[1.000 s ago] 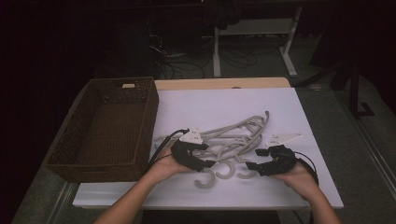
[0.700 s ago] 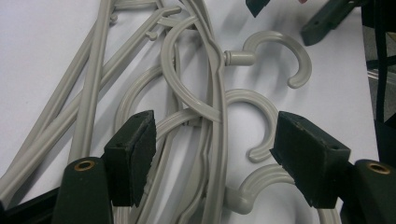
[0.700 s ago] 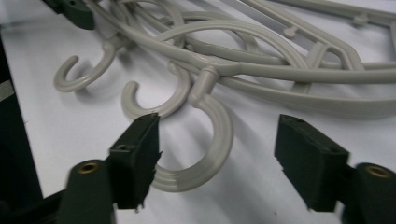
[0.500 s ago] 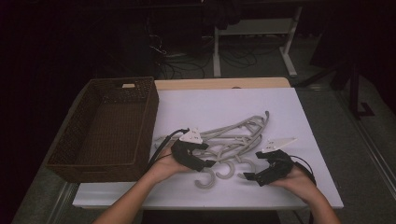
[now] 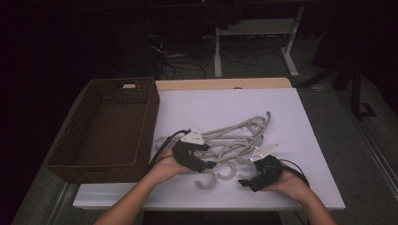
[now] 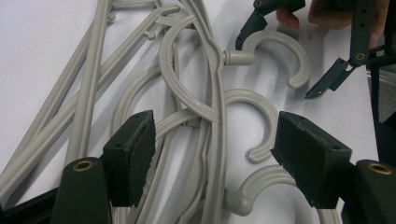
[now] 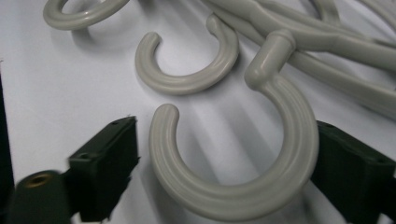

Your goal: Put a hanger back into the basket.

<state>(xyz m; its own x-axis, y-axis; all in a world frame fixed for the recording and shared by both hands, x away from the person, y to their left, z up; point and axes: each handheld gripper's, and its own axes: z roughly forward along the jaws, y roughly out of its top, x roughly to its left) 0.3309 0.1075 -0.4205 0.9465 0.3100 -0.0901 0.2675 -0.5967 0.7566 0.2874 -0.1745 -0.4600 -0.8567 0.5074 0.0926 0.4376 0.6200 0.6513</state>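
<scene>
currently no hanger (image 5: 234, 138) is in the basket (image 5: 141, 122); right gripper (image 7: 224, 172) jaws, closing, straddle a hook (image 7: 261, 154) ungripped; left gripper (image 6: 215, 154) spread.

Bare white table (image 5: 225, 105) beyond the tangled hangers (image 5: 234, 138) – free passage – wicker basket (image 5: 112, 126) blocks the left

left tool (image 5: 210, 164): held low in left hand (image 5: 164, 168), jaws apart, pads pressing nothing
right tool (image 5: 245, 182): in right hand (image 5: 288, 184), low, pointing left; jaws just been closing, gap on the left pad's side, no grip
forearms: both in from bottom edge
</scene>
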